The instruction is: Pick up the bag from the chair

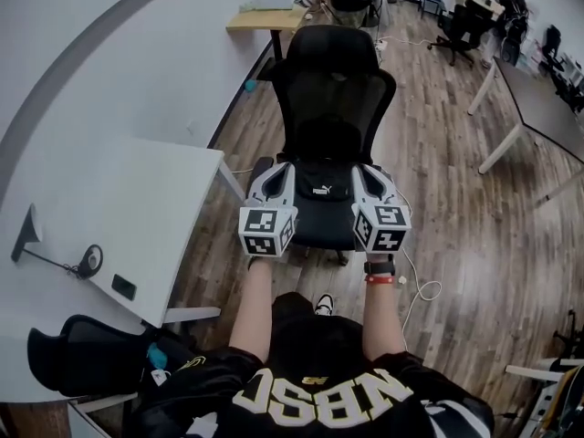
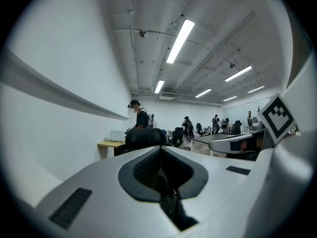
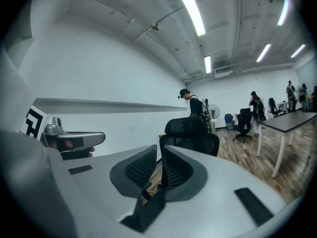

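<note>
Left gripper (image 2: 159,151) is clenched with nothing in it. Right gripper (image 3: 159,152) is cracked a sliver and also empty, floor showing through the gap. Both are held side by side and roughly level, aimed at the chair (image 1: 333,89). From the head view they flank the bag (image 1: 319,210), apart from it; height over it can't be read. The bag lies flat mid-seat, far end up against the foot of the backrest. Risks as I see them: jaws this narrow will shove the bag, not take it, so they need to open wide before descent. It's black on black, so edges are hard to find and a pinch could catch seat fabric. No strap or handle visible, so a grab on slack cloth may slip. An office chair likely rolls or swivels if pushed, carrying the bag off. Orientation: the logo (image 1: 320,191) reads upright from the person's side, so I'd guess top toward the backrest and long axis front-to-back. The outline merges with the seat, so that's not certain.
</note>
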{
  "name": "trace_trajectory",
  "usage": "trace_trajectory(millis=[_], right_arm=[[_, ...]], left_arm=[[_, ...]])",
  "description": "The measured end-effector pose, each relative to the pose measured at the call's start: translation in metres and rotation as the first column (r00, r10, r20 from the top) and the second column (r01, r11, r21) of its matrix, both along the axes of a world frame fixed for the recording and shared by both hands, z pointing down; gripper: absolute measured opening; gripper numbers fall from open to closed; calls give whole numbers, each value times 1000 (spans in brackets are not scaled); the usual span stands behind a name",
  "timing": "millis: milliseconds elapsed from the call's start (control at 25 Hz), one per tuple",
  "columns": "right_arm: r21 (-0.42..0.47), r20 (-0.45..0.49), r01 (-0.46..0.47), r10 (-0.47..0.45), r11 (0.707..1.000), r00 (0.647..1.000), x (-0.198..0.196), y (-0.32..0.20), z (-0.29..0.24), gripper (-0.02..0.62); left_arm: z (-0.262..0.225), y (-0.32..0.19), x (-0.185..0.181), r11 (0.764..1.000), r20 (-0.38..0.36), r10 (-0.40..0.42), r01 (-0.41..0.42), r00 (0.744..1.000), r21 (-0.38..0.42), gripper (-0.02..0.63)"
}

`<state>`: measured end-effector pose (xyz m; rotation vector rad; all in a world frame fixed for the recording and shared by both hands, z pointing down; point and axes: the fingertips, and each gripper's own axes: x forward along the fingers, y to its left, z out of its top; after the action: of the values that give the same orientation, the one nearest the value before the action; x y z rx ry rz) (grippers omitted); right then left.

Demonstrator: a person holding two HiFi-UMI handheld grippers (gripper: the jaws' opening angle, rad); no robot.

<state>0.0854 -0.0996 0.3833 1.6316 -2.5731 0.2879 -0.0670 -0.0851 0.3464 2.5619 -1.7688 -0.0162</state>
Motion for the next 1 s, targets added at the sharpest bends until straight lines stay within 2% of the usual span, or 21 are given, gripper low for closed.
trace_trajectory(millis=[400,600,800,1000], right_arm=[[-120,-52,22,-28,993,998,-1,-53,58,91],[-195,-90,25,-43,980,995,-2,-88,93,158],[-277,-122,12,-47,961,991,-4,-121,130,192],[-361,-138,6,-60,933,989,-10,-152,170,223]], left_arm=[[59,-56,-2,994,44,-8,12,999,-106,15],[91,-99,1,987,50,25,-17,998,-160,17],[129,-140,1,969,42,43,-32,998,-243,17],[173,-175,-6,940,31,45,-32,999,-341,21]])
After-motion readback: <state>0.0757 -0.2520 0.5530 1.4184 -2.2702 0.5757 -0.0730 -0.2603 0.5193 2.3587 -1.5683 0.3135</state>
